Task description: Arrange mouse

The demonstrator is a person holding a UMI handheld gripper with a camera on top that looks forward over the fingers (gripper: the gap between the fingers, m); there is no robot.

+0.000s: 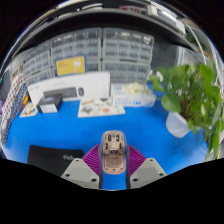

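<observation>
A beige mouse (113, 147) sits between my gripper's (113, 158) two fingers, its length pointing ahead. The purple pads (93, 158) touch both of its sides, so the gripper is shut on it. The mouse is over the blue table top (140, 130). I cannot tell if it rests on the table or is held just above it. A black mouse mat (50, 158) lies on the table just left of the fingers.
A potted green plant (190, 90) in a white pot (180, 124) stands ahead on the right. A long white box (70, 90) with a black device (50, 102) lies ahead on the left. Printed sheets (101, 108) lie beyond the fingers. Shelves of bins (110, 50) line the back.
</observation>
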